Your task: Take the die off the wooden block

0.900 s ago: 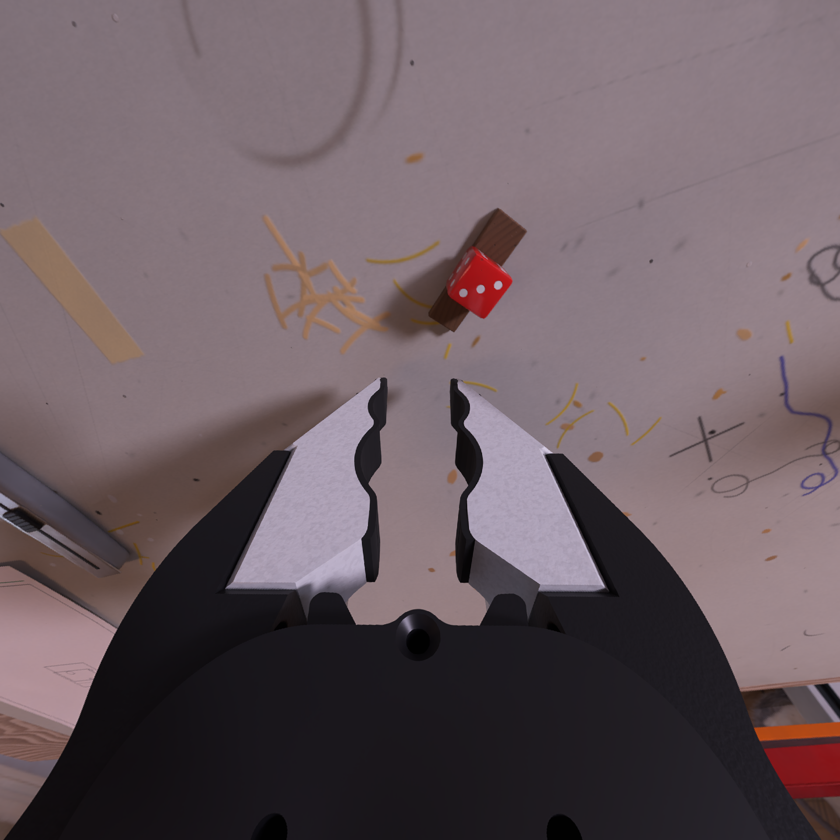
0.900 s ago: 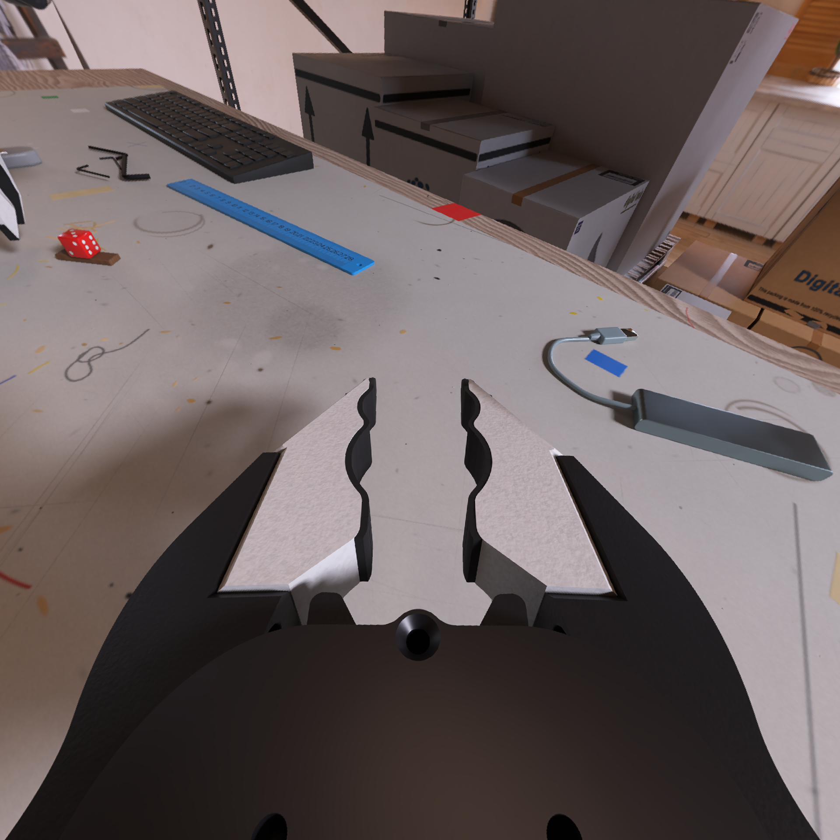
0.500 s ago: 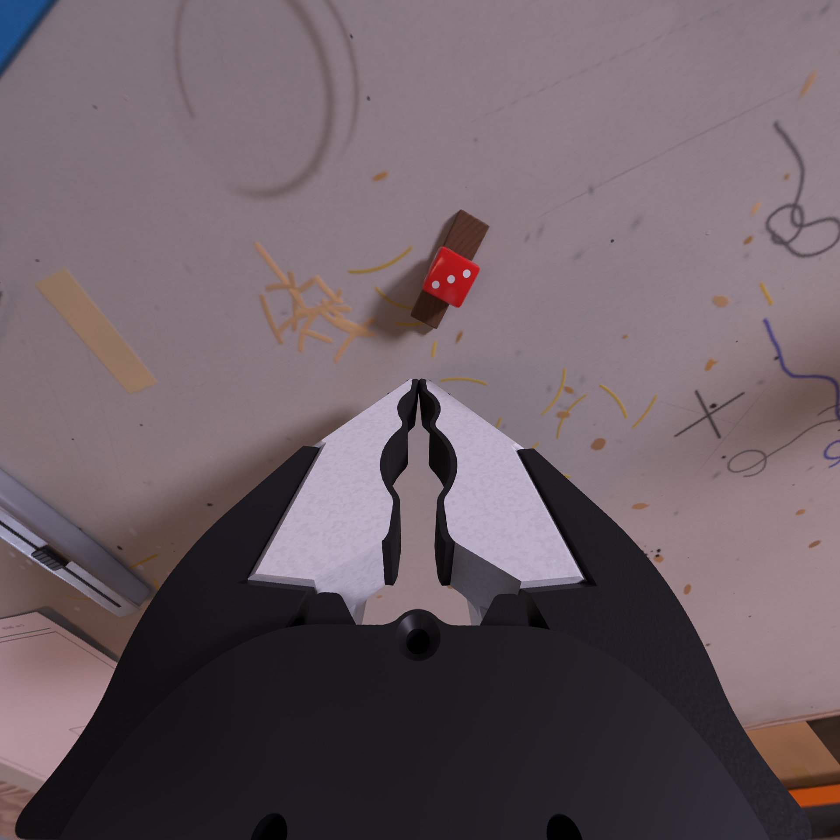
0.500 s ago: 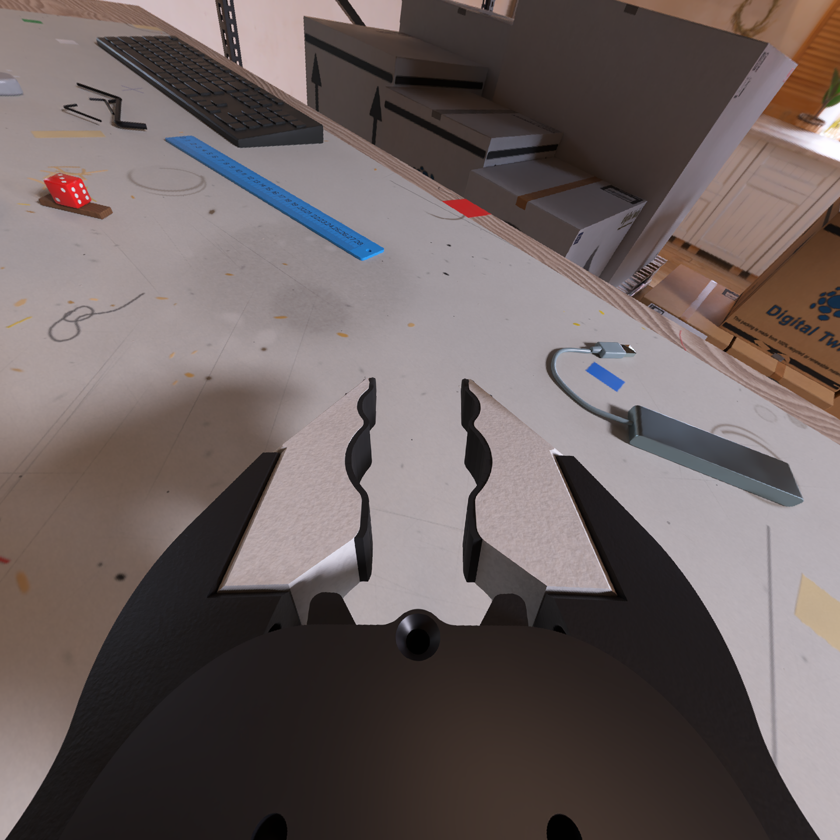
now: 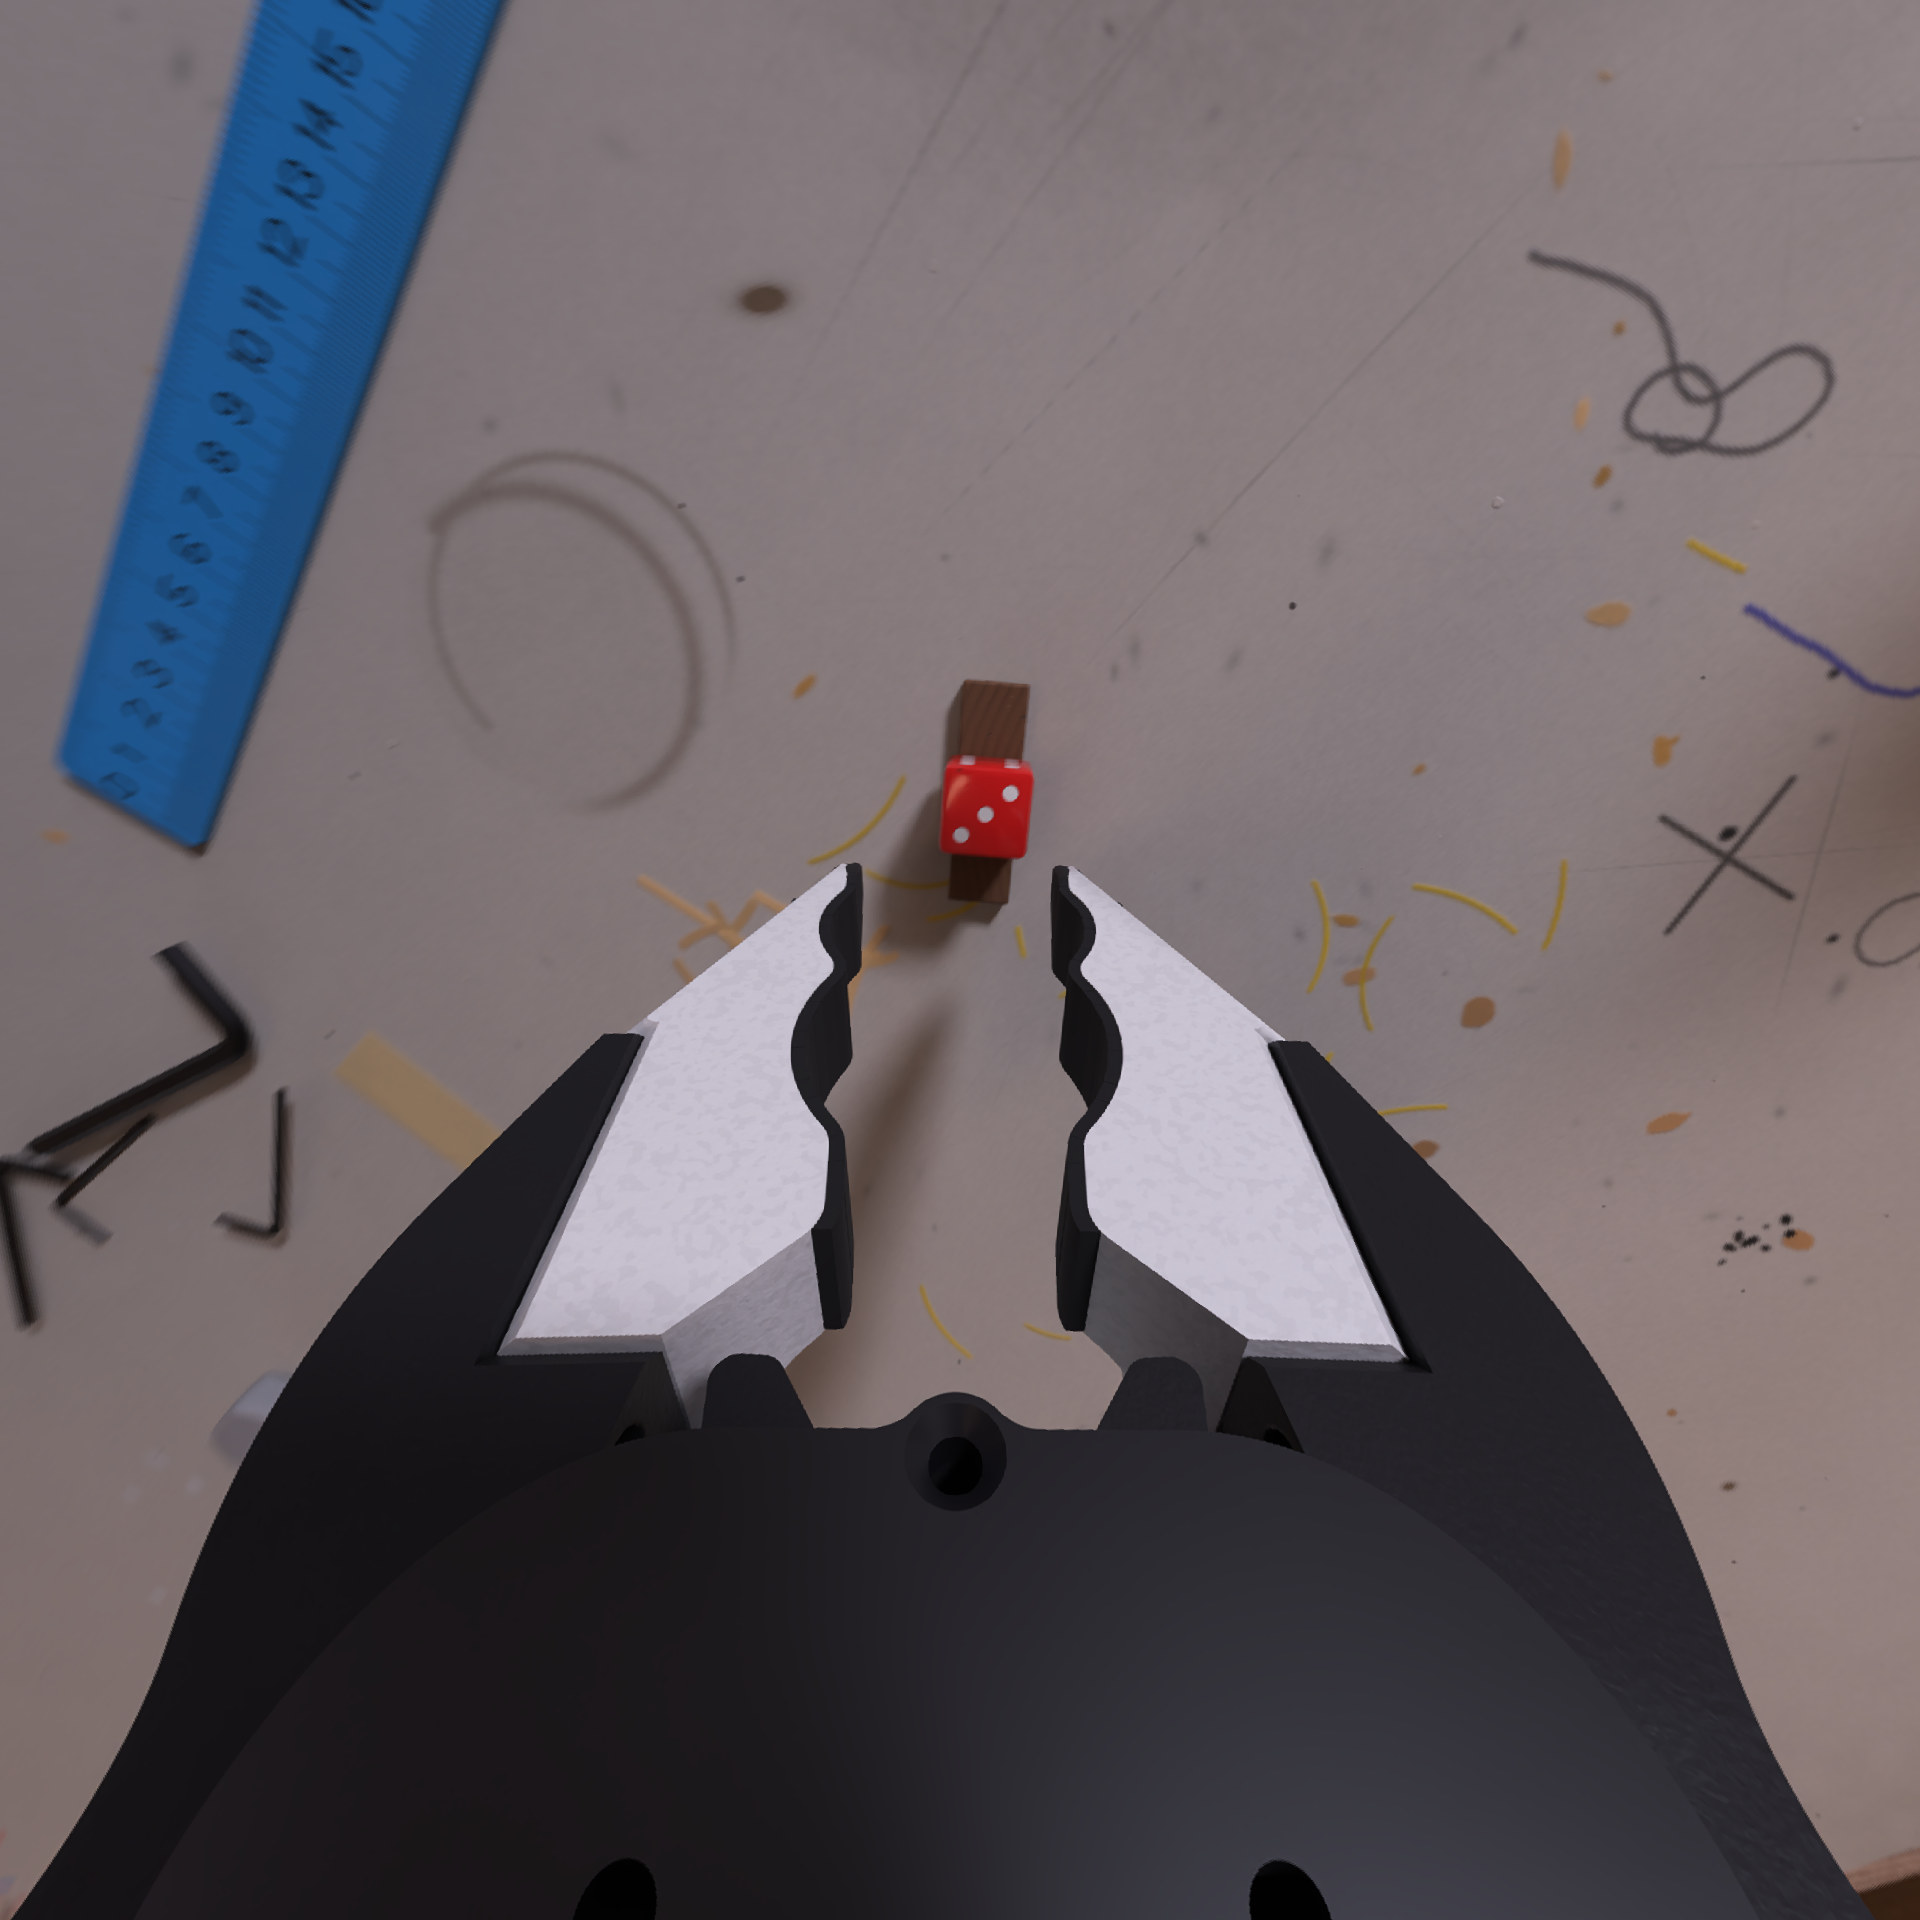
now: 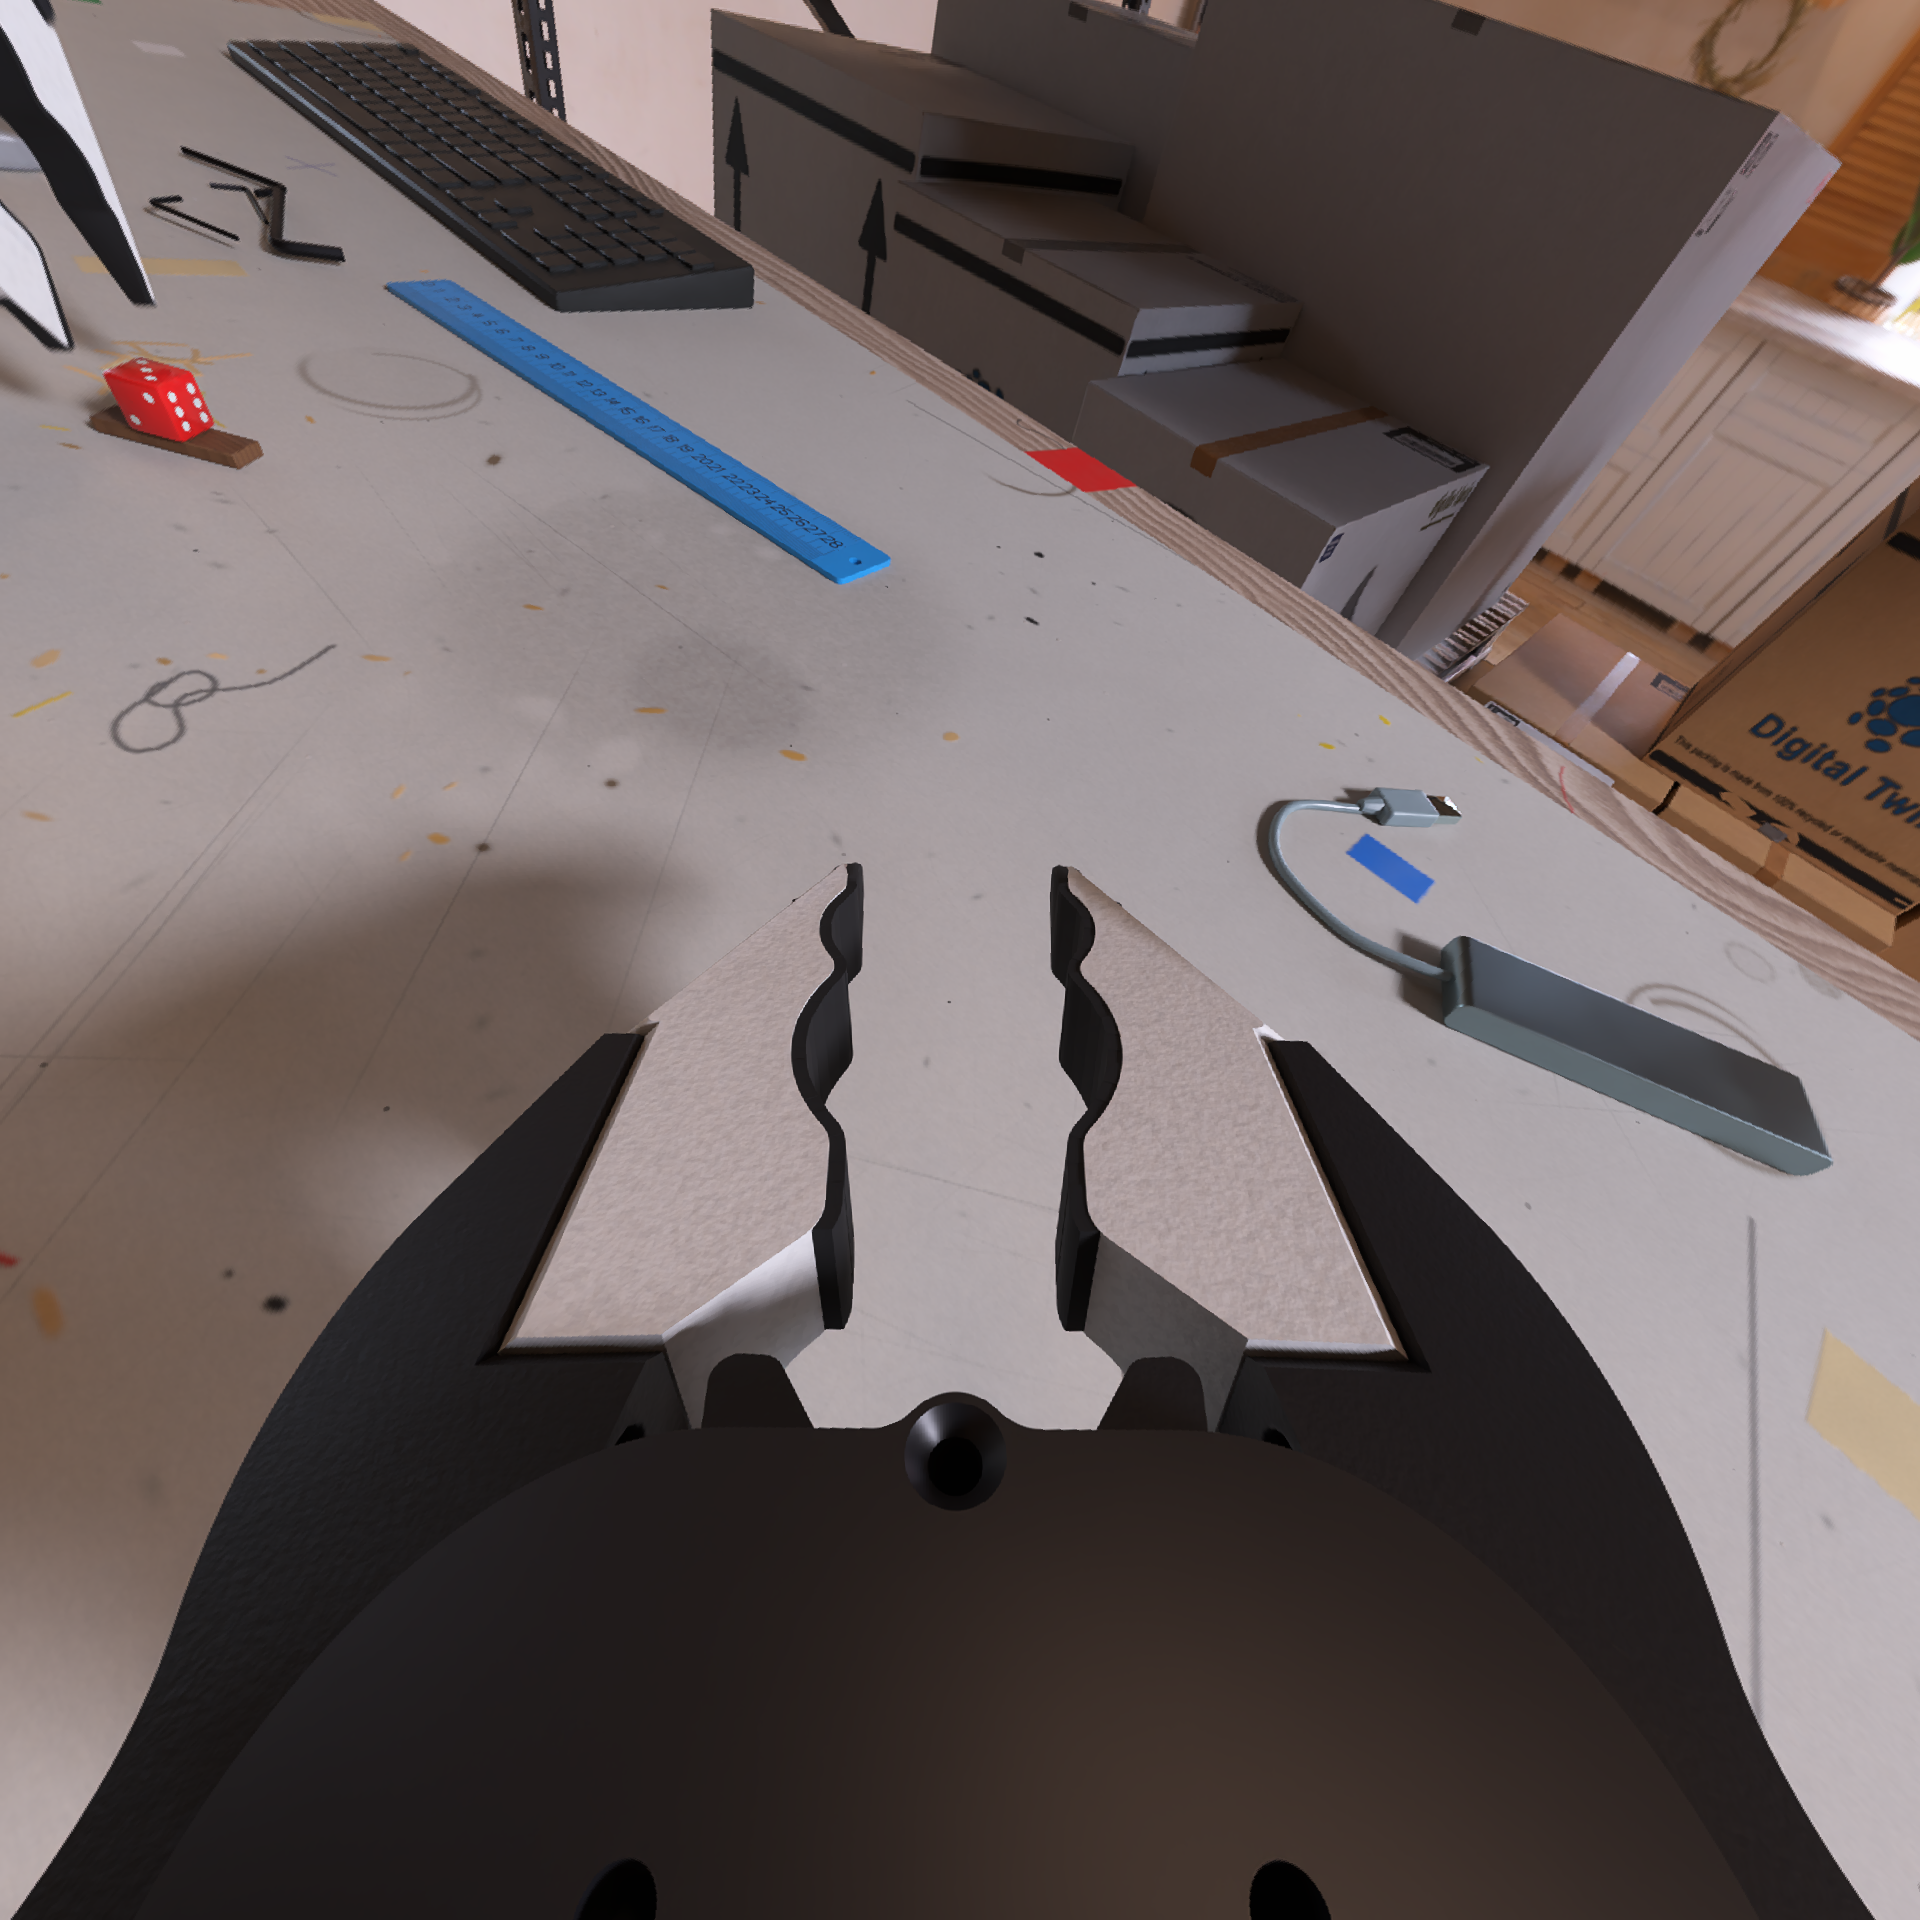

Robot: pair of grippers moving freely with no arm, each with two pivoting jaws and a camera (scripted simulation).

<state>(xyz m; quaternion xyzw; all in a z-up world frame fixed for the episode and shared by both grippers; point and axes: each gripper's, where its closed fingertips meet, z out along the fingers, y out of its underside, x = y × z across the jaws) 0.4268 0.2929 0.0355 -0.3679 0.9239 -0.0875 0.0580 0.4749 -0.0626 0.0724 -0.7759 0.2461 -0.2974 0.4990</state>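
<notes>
Since half a second ago the left gripper (image 5: 956,899) has spread its fingers from pressed together and lined up over the die (image 5: 986,807), which sits on the block (image 5: 992,719) on the table (image 5: 1247,312). It holds nothing. The die looks small, light, hard and slick; pinch opposite flat faces. The right gripper (image 6: 956,894) hangs spread and empty, well apart.

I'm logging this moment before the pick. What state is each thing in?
Left gripper: open, empty, above the die.
Right gripper: open, empty, far from the die.
Red die: resting on the wooden block, ungrasped.
Wooden block: flat on the table.
USB hub: cable unplugged.
</notes>
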